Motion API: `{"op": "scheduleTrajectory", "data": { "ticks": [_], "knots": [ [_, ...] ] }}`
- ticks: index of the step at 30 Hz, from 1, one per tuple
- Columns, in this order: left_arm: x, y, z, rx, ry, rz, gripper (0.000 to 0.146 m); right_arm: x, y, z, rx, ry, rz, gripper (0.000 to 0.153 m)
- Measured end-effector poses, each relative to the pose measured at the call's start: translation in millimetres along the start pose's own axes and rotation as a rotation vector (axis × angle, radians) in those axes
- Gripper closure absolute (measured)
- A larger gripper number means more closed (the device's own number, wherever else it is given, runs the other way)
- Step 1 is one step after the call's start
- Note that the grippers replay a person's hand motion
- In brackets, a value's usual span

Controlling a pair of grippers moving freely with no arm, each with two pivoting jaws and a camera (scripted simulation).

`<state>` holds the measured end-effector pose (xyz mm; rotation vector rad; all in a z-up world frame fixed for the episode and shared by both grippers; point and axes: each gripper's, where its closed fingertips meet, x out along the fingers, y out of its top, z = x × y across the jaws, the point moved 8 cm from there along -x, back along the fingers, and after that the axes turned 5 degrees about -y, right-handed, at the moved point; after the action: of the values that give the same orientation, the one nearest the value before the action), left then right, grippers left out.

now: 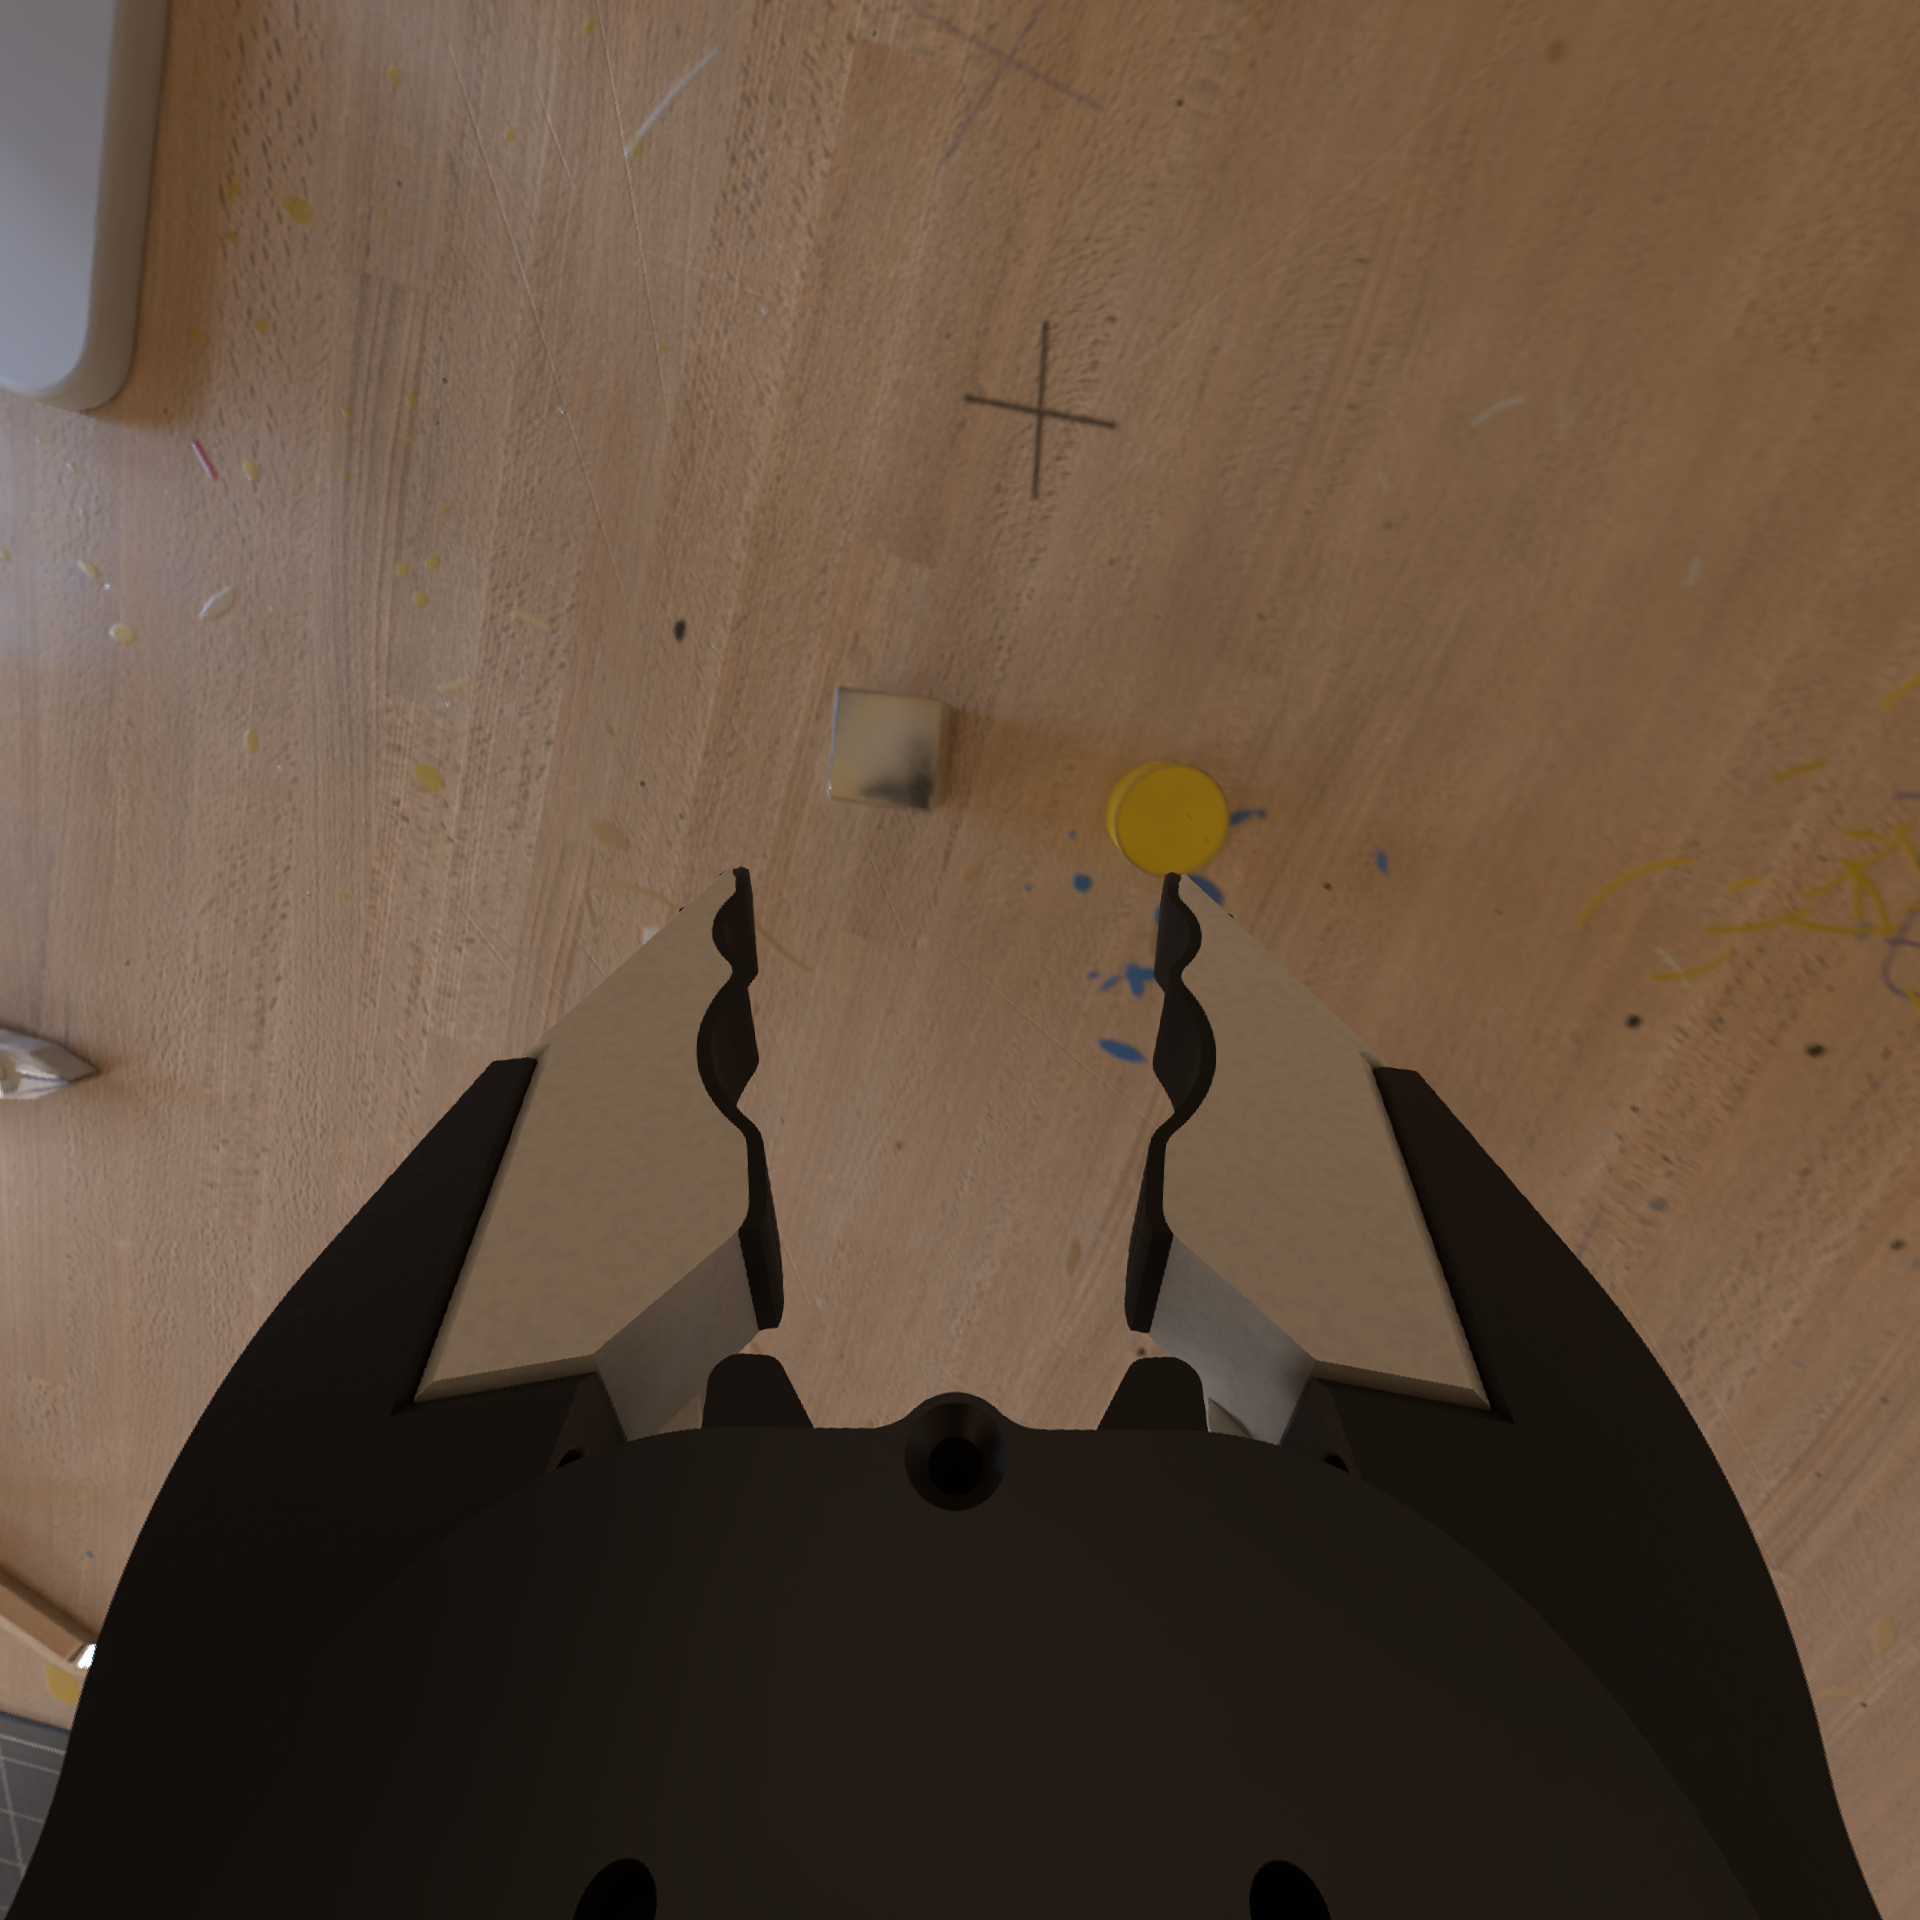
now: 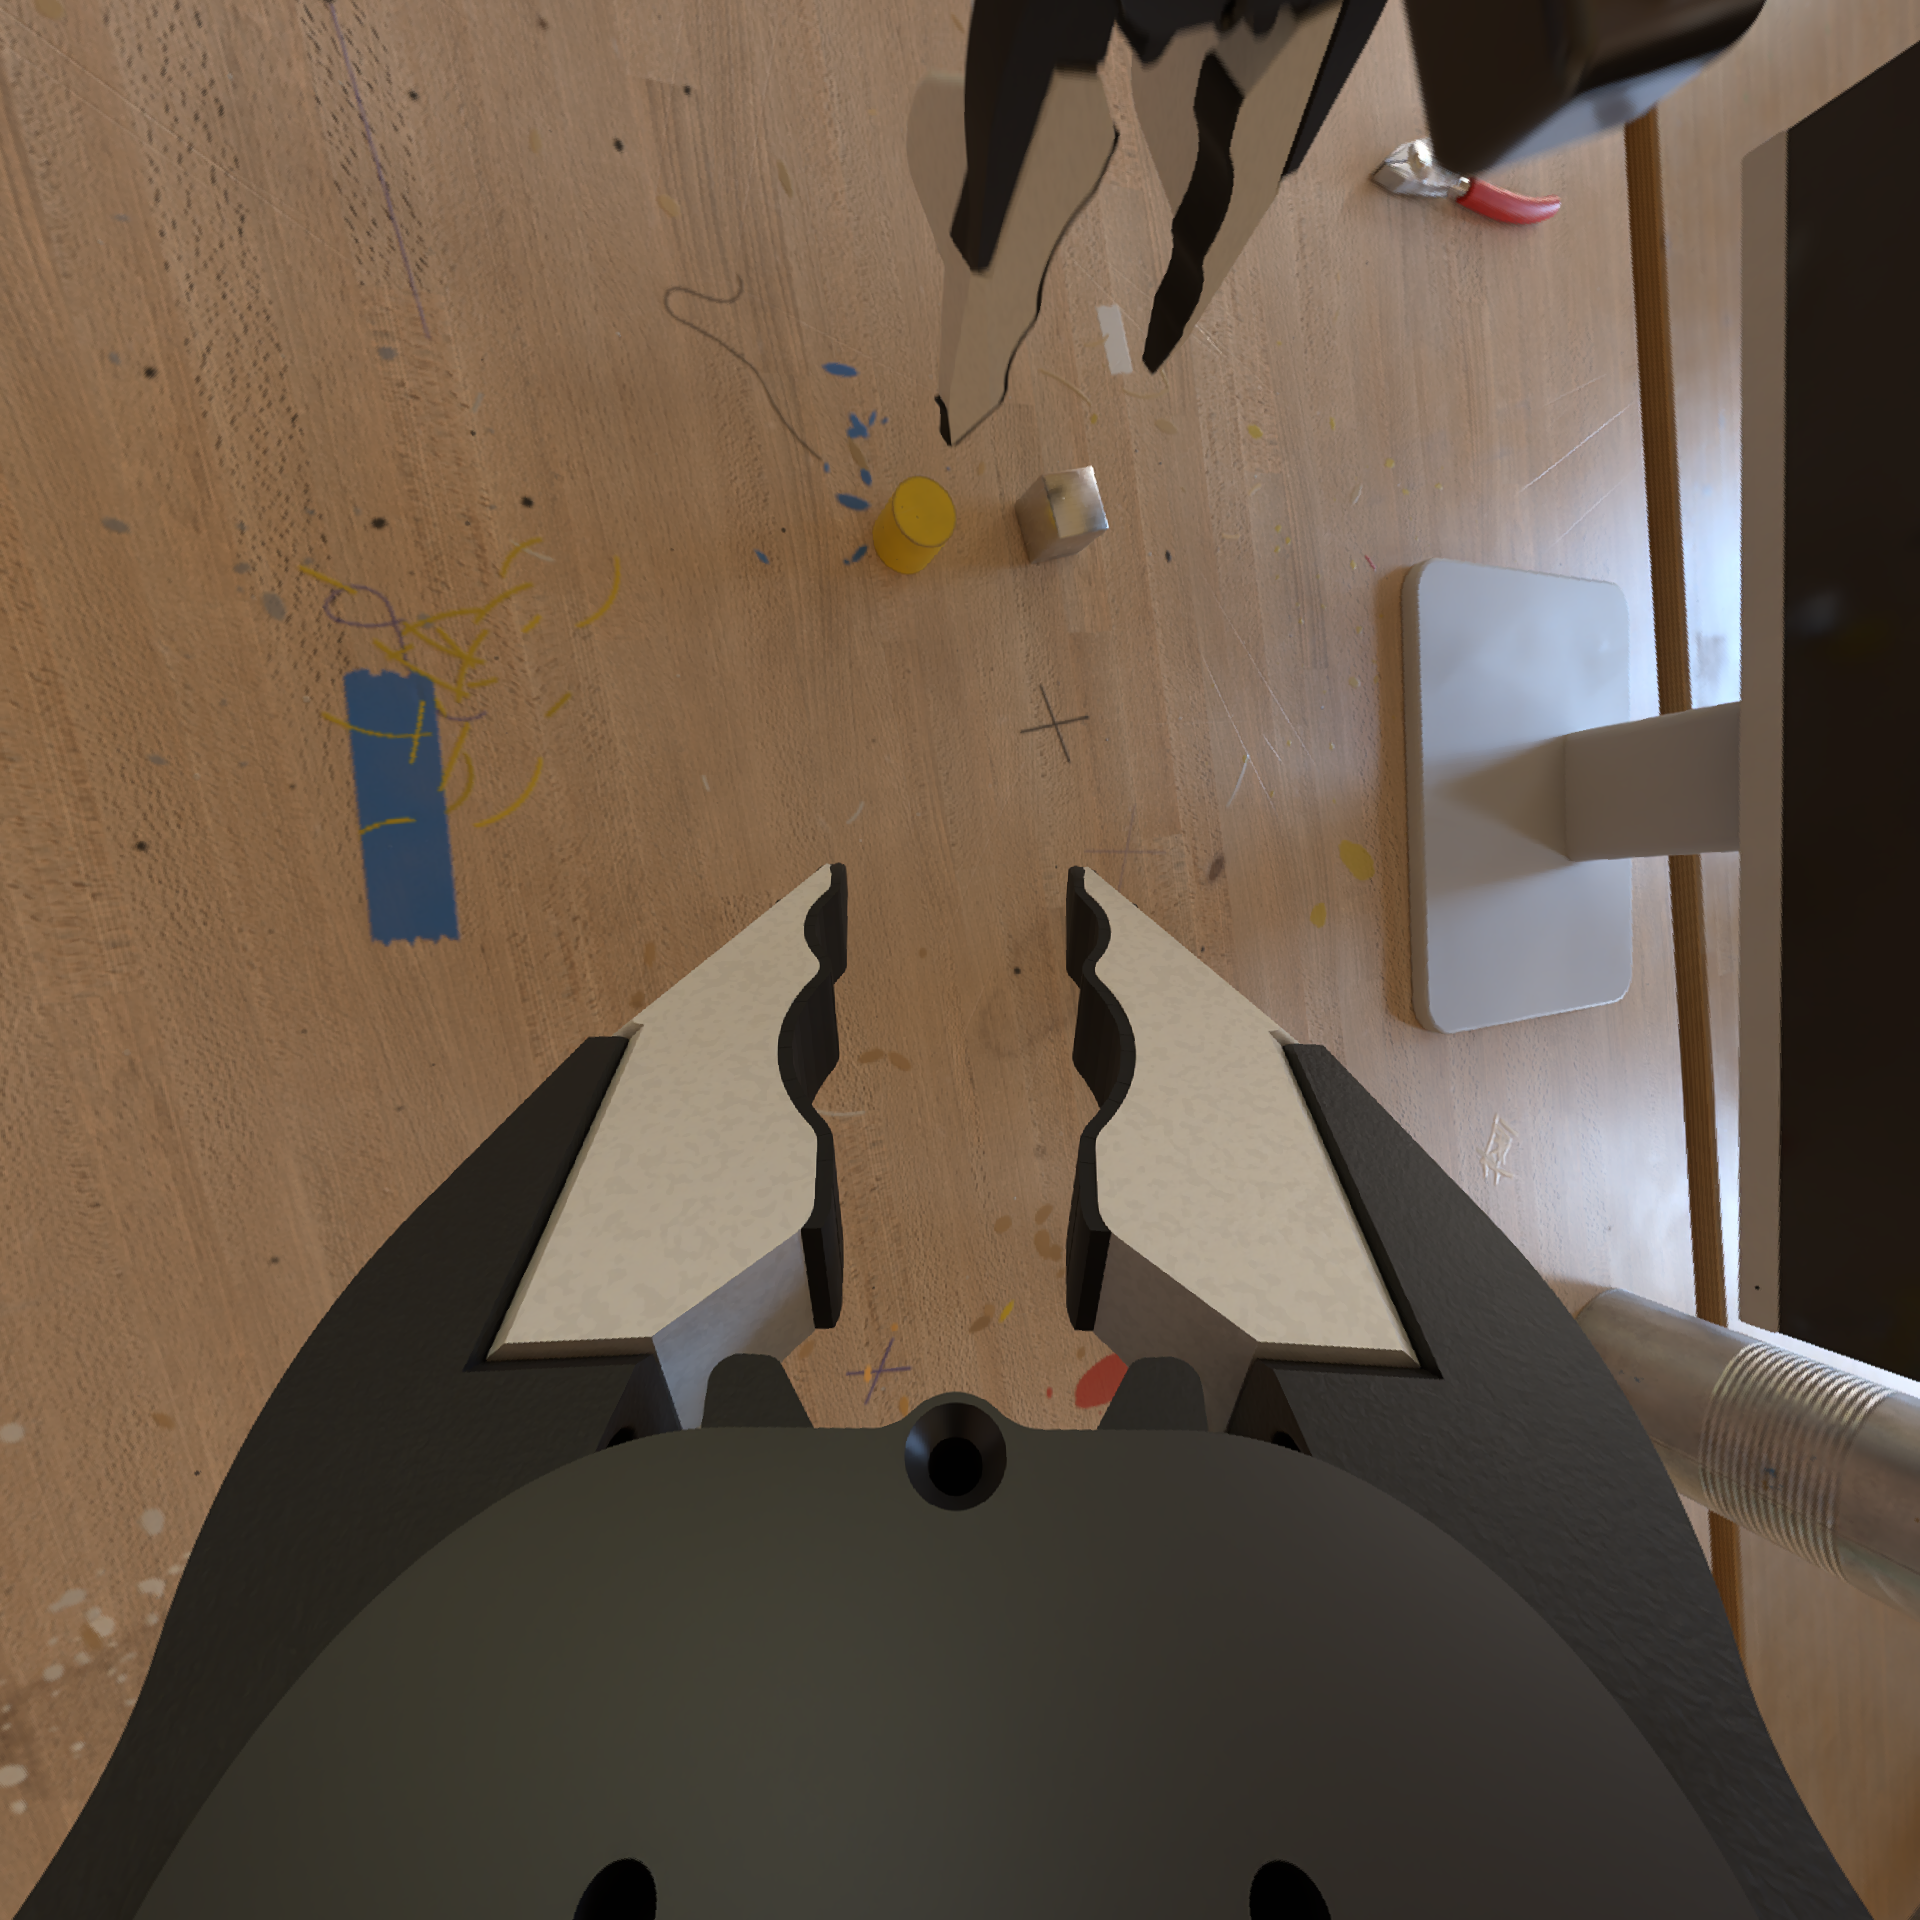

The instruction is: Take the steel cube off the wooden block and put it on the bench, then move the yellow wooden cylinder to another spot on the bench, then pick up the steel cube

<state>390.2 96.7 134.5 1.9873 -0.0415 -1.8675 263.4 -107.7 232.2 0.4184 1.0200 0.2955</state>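
My left gripper (image 1: 956,878) hung empty with its jaws apart above the bench (image 1: 1455,520). The steel cube (image 1: 889,746) stood on the bench, near the upright yellow wooden cylinder (image 1: 1169,819). My right gripper (image 2: 956,871) was also released, well apart from both.

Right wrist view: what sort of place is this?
Most likely a workshop bench: a scuffed wooden bench top flecked with paint, a strip of blue tape stuck on it, and red-handled pliers lying near the far edge.

Paint-flecked bench (image 2: 727,935) carries steel cube (image 2: 1060,514), yellow cylinder (image 2: 914,525), blue tape (image 2: 400,805).
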Motion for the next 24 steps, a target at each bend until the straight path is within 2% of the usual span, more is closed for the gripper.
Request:
{"op": "scheduleTrajectory", "data": {
  "ticks": [6, 17, 22, 24],
  "knots": [
    [26, 12, -16, -0.007, -0.024, -0.057, 0.079, -4, -7, 5, 0.019, -0.009, 0.006, 0.110],
    [48, 9, -25, 0.006, -0.044, -0.124, 0.092, 0, -8, 4, 0.017, 0.002, 0.000, 0.110],
    [51, 10, -27, -0.028, -0.110, -0.078, 0.115, 2, -7, 3, 0.014, 0.007, -0.005, 0.110],
    [51, 10, -29, -0.066, -0.127, -0.071, 0.118, 2, -7, 3, 0.014, 0.007, -0.007, 0.110]
  ]
}}
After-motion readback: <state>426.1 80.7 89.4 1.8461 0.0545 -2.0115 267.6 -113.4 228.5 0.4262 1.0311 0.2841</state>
